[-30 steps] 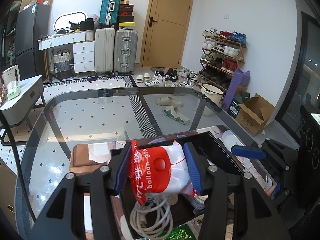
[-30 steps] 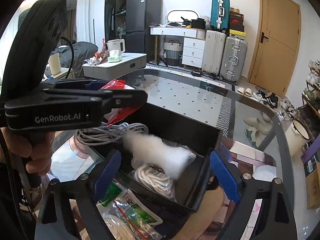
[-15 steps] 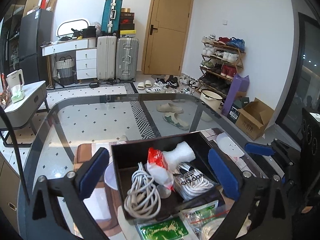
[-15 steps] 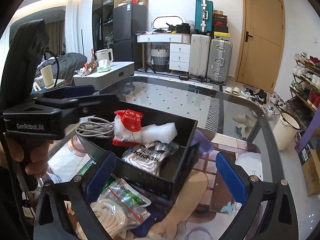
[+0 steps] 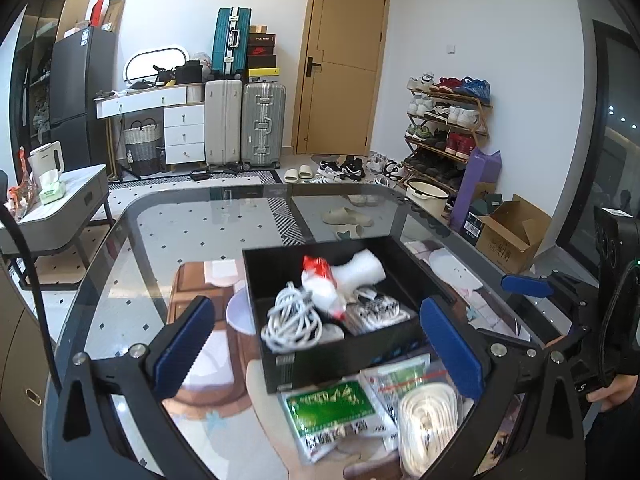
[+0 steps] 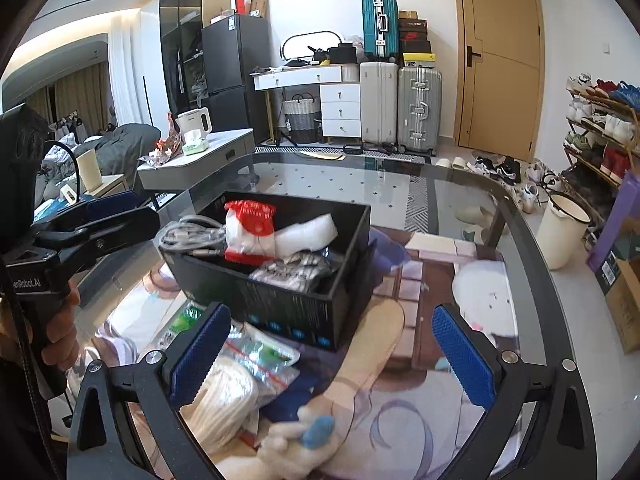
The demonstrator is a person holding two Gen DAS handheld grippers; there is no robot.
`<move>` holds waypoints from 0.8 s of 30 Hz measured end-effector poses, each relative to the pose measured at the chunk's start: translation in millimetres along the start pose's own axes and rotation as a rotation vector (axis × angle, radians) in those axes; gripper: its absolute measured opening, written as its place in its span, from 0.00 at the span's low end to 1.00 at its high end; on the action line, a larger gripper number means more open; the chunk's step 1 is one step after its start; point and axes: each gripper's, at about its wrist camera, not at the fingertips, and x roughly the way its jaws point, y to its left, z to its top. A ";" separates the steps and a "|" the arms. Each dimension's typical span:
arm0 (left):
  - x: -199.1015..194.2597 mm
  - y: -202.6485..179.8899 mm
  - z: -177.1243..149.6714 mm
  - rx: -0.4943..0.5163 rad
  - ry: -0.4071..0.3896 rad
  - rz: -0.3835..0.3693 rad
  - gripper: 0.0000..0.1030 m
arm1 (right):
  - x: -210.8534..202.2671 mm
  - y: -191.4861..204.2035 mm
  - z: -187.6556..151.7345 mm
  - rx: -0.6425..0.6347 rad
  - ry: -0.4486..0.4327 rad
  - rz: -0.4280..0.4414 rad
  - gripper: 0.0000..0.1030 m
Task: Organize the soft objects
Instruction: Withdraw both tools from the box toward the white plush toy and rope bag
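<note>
A black box (image 5: pixel 344 354) sits on the glass table (image 5: pixel 192 224) — everything here is told from that box. Inside it lie a white cable (image 5: pixel 292 322), a red and white bag (image 5: pixel 322 288), a white foam piece (image 5: pixel 360 272) and a clear pack with black and white print (image 5: pixel 378 312). The bag rests on top of the cable and the foam piece.

Just in front of the box, on the table, lie a green and white packet (image 5: pixel 332 408) and a bag of white rope (image 5: pixel 428 420), side by side and touching. In the right wrist view a fluffy toy with a blue spot (image 6: pixel 312 436) lies further out from the box than the rope bag.

The left claw (image 5: pixel 316 348) is open wide and holds nothing — its two blue pads (image 5: pixel 182 346) stand on either side of the box's front wall, not touching it. The right claw (image 6: pixel 332 356) is also open wide and empty, hanging over the table in front of the box, with its left pad above the rope bag.
</note>
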 end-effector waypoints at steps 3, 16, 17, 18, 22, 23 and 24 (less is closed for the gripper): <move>-1.9 2.3 -9.2 -0.022 0.006 -0.005 1.00 | -1.3 1.9 -7.4 -0.001 0.016 -0.003 0.99; -5.9 -3.8 -37.7 -0.020 0.023 0.014 1.00 | -14.8 0.1 -39.2 0.048 0.047 -0.003 0.99; -5.6 -4.4 -40.6 -0.020 0.027 0.014 1.00 | -15.6 0.0 -42.5 0.054 0.051 -0.006 0.99; -5.5 -5.1 -42.7 -0.021 0.030 0.009 1.00 | -15.6 0.1 -44.5 0.058 0.057 -0.006 0.99; -4.3 -8.4 -52.6 -0.033 0.042 -0.005 1.00 | -13.6 1.1 -54.1 0.059 0.079 -0.022 0.99; -4.4 -10.4 -55.0 -0.030 0.043 -0.004 1.00 | -12.8 1.7 -56.4 0.061 0.085 -0.022 0.99; -4.0 -11.9 -56.9 -0.026 0.044 0.000 1.00 | -12.1 2.3 -58.0 0.063 0.091 -0.020 0.99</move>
